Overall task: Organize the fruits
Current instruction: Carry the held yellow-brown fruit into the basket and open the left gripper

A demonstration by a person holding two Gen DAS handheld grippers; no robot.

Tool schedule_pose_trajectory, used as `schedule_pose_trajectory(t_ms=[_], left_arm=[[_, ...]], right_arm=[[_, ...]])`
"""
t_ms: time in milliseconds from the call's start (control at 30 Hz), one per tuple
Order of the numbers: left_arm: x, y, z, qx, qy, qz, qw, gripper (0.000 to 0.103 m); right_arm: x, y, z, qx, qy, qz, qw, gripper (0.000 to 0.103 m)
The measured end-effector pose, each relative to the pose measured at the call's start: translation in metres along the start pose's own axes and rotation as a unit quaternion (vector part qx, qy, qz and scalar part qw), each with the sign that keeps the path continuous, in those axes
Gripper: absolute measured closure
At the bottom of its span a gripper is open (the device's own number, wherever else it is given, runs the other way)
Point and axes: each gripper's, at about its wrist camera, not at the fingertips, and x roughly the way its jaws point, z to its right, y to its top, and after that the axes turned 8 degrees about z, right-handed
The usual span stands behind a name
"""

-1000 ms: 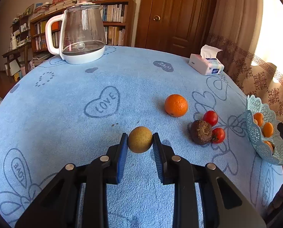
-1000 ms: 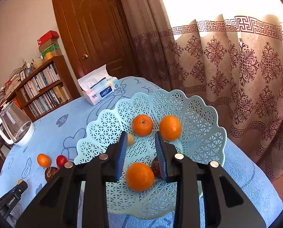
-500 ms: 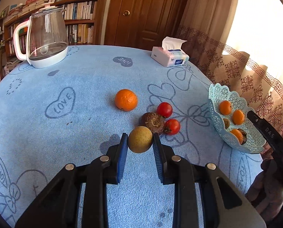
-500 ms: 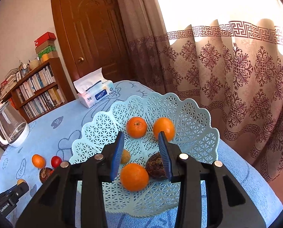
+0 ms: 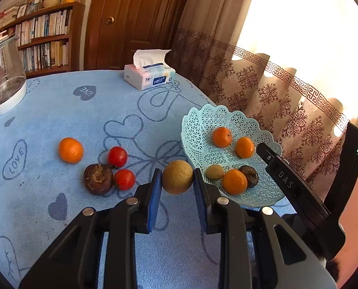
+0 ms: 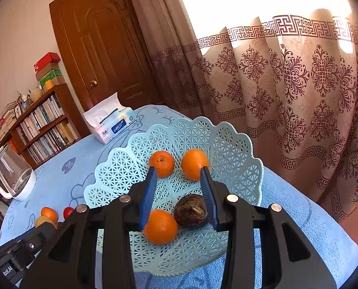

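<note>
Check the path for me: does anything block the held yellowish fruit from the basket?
The right hand-held gripper hangs over the basket, empty and open. The yellowish-brown fruit, in the left hand-held gripper, meets nothing else.

A: Daylight floods through the curtain (image 6: 287, 91), window blown out white. Both views sharp.
B: Soft shadows under fruit on the tabletop (image 5: 87, 120). Fisheye bends edges; dark vignette in corners.

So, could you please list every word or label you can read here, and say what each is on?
"LOVE": heart on the tablecloth.
"LOVE", upside down: dark heart.
"Colori Life", roughly: tissue pack.
"DAS": right gripper, seen from the left camera.
Book spines: too small to read.
</note>
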Motion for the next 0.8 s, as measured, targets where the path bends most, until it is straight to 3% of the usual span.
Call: schedule_pose_trajectory(t_ms=[233,333,400,533,667,800], left_arm=[[0.021,0.008,0.03,0.026,-0.036,-0.001,0.999,0.076],[0.029,0.01,0.035,0.025,-0.044,0.005,0.9987,0.075],[0.034,0.009,0.034,0.015,-0.047,0.001,0.9988,0.074],[0.037,0.006,0.025,0.002,-0.032,0.0,0.9995,0.055],[0.031,0.008,0.013,-0.011,-0.017,0.008,0.9998,0.052],[0.021,0.012,-0.003,-0.024,0.005,0.029,0.9993,0.029]], right_arm=[[-0.001,0.001,0.004,0.011,-0.005,0.005,1.0,0.064],[-0.001,0.001,0.006,0.016,-0.008,0.006,1.0,0.055],[-0.001,0.002,0.007,0.017,-0.01,0.004,1.0,0.055],[-0.001,0.002,0.01,0.023,-0.012,0.003,1.0,0.055],[-0.002,0.001,0.008,0.02,-0.011,0.006,1.0,0.054],[-0.003,0.001,0.007,0.018,-0.008,0.008,1.0,0.054]])
